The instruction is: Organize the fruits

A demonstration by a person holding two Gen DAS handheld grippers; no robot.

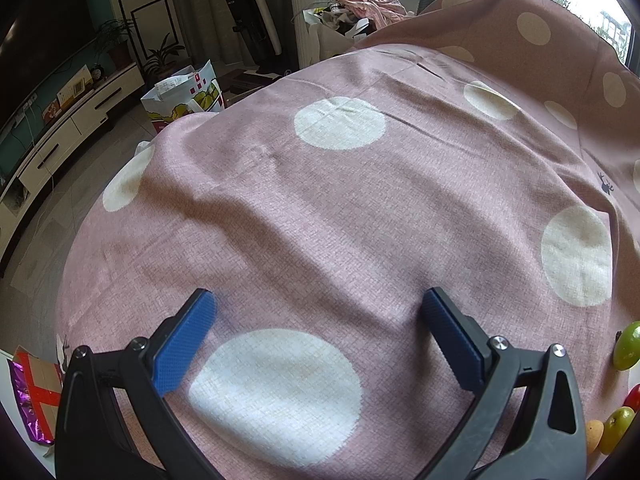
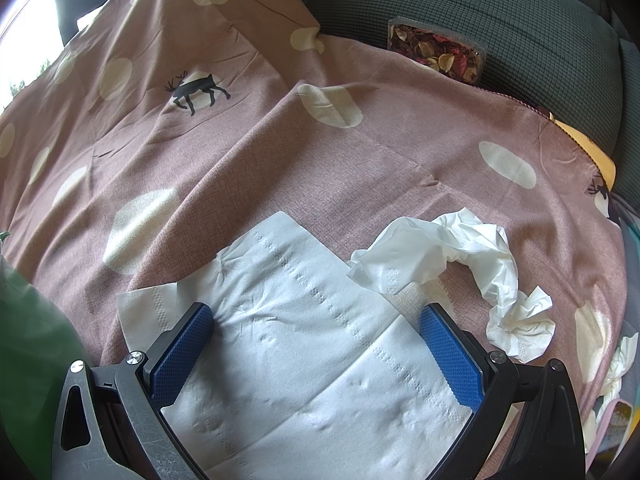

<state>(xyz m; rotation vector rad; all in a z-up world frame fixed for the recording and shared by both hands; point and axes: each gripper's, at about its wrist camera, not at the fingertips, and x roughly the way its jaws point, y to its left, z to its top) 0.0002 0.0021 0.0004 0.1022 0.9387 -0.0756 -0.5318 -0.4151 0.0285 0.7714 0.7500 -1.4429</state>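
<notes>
I judge the task barely begun: both my left gripper and right gripper hang spread and empty, the fruits loose at the cloth's right edge.

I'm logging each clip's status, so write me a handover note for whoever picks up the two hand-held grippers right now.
Left hand-held gripper: open, empty, over the pink spotted cloth.
Right hand-held gripper: open, empty, over a flat white tissue; a crumpled tissue lies just beyond it.
Fruits: only seen at the right edge of the left wrist view: a green fruit, a second green one, a small orange one and a sliver of red, all on the cloth.
Done: nothing visibly sorted.
Left: all of it. No bowl or tray is in view.
</notes>
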